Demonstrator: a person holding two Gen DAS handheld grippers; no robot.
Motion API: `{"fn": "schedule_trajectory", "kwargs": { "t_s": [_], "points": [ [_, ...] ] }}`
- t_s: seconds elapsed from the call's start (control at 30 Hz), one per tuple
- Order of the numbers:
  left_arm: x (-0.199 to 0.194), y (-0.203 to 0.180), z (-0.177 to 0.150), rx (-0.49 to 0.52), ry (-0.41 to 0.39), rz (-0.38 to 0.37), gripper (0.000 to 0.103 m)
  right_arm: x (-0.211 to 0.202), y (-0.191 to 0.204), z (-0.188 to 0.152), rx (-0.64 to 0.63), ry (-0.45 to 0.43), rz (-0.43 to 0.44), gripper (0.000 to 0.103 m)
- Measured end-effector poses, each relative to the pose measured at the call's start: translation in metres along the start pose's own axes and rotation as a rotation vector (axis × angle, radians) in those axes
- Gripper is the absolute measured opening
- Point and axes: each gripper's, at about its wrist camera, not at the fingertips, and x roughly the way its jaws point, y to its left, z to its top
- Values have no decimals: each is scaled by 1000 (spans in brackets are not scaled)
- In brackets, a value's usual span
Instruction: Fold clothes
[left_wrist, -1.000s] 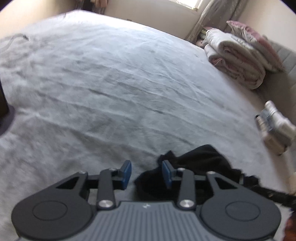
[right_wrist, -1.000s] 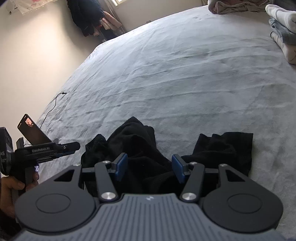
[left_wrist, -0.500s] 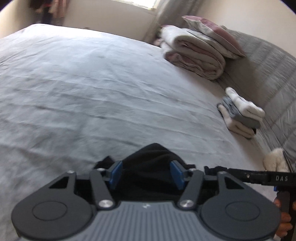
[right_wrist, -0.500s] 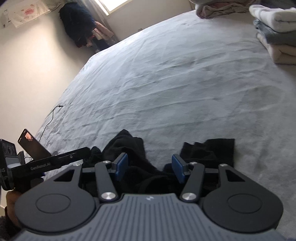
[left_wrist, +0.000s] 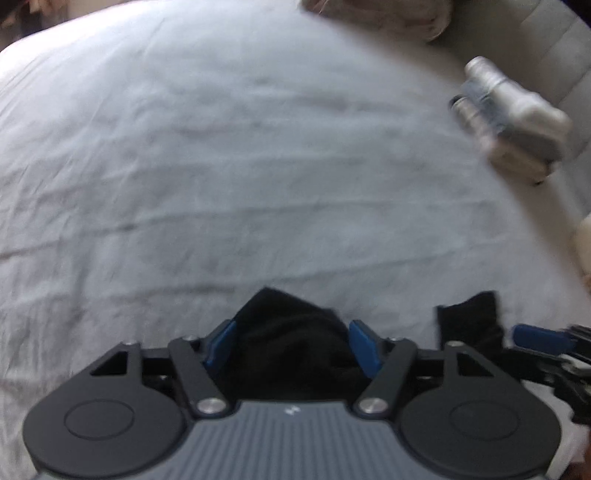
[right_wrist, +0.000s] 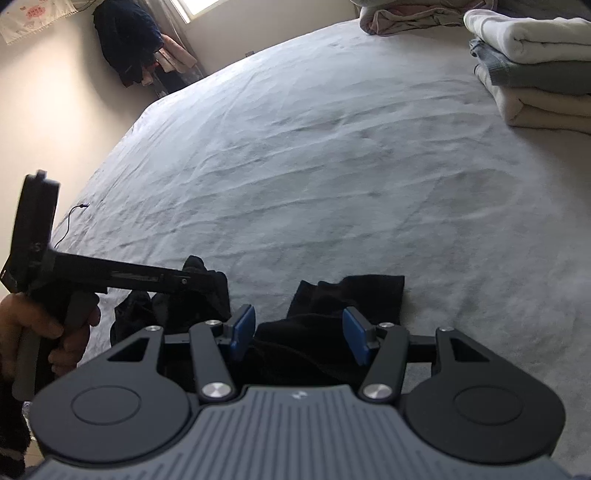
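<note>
Peering down the left gripper (left_wrist: 292, 332) at a black garment (left_wrist: 288, 354) bunched on the grey bed (left_wrist: 258, 166), right at the tool's nose and filling the gap between the blue pads. Jaws just now closing yet standing well apart, with no firm pinch on the cloth to be made out through the blur. Second dark flap off to the right, putting the long axis side to side across the view. Folded stack (left_wrist: 513, 122) well apart, near the far right edge. Nothing legible beyond a tiny white mark on the tool's body.

Switching to the right gripper (right_wrist: 299, 330): jaws spread, straddling the garment's right half without squeezing it, squared hem just ahead. Left tool, held in a hand (right_wrist: 40, 325), reaching in sideways to the crumpled left end. Each tool nearest its own end, likely ahead of a spread before folding. Pale wall sheet (right_wrist: 33, 14) with pink marks, too small to read.
</note>
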Motion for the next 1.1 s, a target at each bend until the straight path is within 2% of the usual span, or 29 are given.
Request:
{"fn": "schedule_trajectory", "kwargs": {
  "t_s": [0.03, 0.1, 0.37, 0.53, 0.7, 0.77, 0.87, 1.1],
  "points": [
    [-2, -1, -1, -6, 0, 0, 16, 0, 0, 0, 0, 4, -1, 57],
    [-16, -2, -6, -21, -37, 2, 8, -1, 1, 0, -9, 7, 4, 57],
    [-97, 17, -44, -122, -218, 13, 6, -15, 10, -7, -46, 0, 37, 57],
    [-136, 34, -81, -171, -284, 21, 6, -22, 11, -13, -51, 1, 44, 57],
    [-151, 52, -117, -209, -283, 32, 6, -23, 11, -18, -50, 12, 61, 57],
    [-150, 59, -127, -220, -275, 56, 6, -21, 10, -19, -41, 21, 72, 57],
    [-150, 66, -136, -241, -266, 53, 6, -16, 10, -20, -23, 37, 88, 57],
    [-148, 68, -139, -247, -253, 40, 7, 6, 18, -22, 69, 125, 231, 57]
  ]
}}
